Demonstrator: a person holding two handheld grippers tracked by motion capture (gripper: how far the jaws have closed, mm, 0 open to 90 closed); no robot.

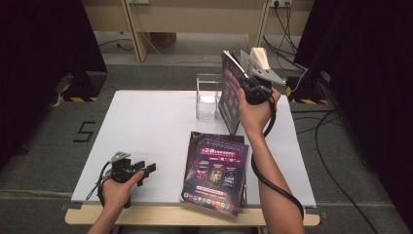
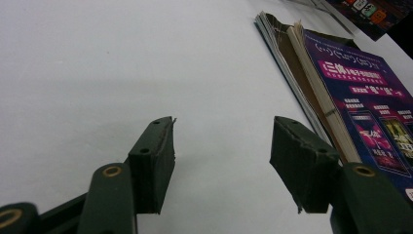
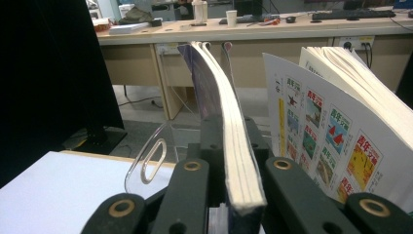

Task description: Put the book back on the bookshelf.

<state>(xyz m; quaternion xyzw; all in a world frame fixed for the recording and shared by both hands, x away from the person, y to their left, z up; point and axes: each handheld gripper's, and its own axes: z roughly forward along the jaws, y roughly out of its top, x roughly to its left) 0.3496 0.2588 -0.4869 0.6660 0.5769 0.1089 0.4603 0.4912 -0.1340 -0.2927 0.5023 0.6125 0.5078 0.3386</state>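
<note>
Here a thin, glossy purple magazine (image 3: 234,161) is clamped upright between the jaws of the right gripper (image 1: 251,87), above a clear acrylic holder (image 1: 208,97). The left gripper (image 2: 221,146) is held open, empty, beside stacked magazines (image 2: 350,107).

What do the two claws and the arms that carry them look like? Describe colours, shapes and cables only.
Each claw, left and right, is matt black with two blocky jaws and brass-ringed pivot holes. A grey three-cornered plate tops the left one, and another tops the right. A thick black cable loops from the right claw along the forearm. Both forearms are bare, with no sleeves.
</note>
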